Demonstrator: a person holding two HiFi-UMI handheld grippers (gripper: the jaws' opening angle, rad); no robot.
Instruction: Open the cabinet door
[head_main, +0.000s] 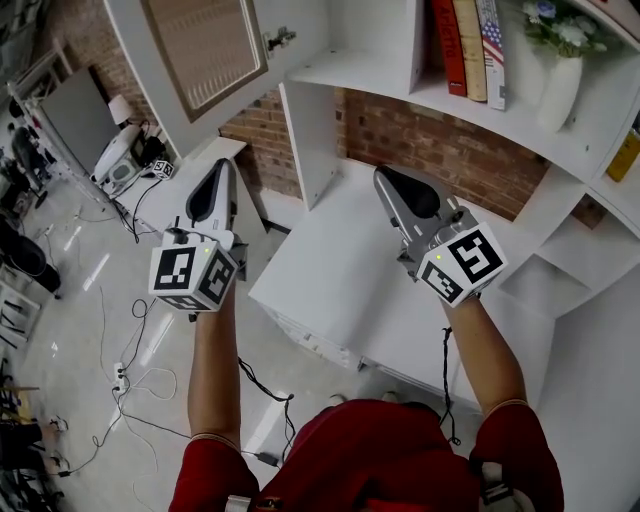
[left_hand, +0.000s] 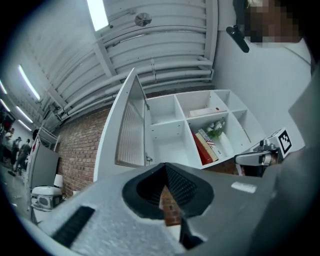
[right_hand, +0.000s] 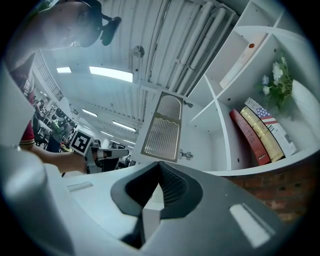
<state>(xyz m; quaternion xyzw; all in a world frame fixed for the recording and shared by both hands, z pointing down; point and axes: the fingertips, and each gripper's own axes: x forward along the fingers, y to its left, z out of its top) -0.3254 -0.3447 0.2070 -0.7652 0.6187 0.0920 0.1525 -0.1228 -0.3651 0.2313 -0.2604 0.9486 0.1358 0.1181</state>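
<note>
The white cabinet door (head_main: 200, 50) with its ribbed panel stands swung wide open at the upper left, its hinge (head_main: 278, 40) bare beside the empty compartment (head_main: 372, 35). My left gripper (head_main: 213, 185) hangs below the door, apart from it, shut with nothing in it. My right gripper (head_main: 398, 186) hovers over the white desk (head_main: 340, 255), also shut and empty. The left gripper view shows the door (left_hand: 127, 132) edge-on beyond the closed left gripper (left_hand: 167, 175). The right gripper view shows the door (right_hand: 162, 127) above the closed right gripper (right_hand: 159, 175).
Books (head_main: 468, 45) and a white vase of flowers (head_main: 558, 75) fill the shelf to the right. A brick wall (head_main: 450, 145) backs the desk. On the floor at the left lie cables (head_main: 130, 370), a white appliance (head_main: 118, 160) and a grey screen (head_main: 75, 115).
</note>
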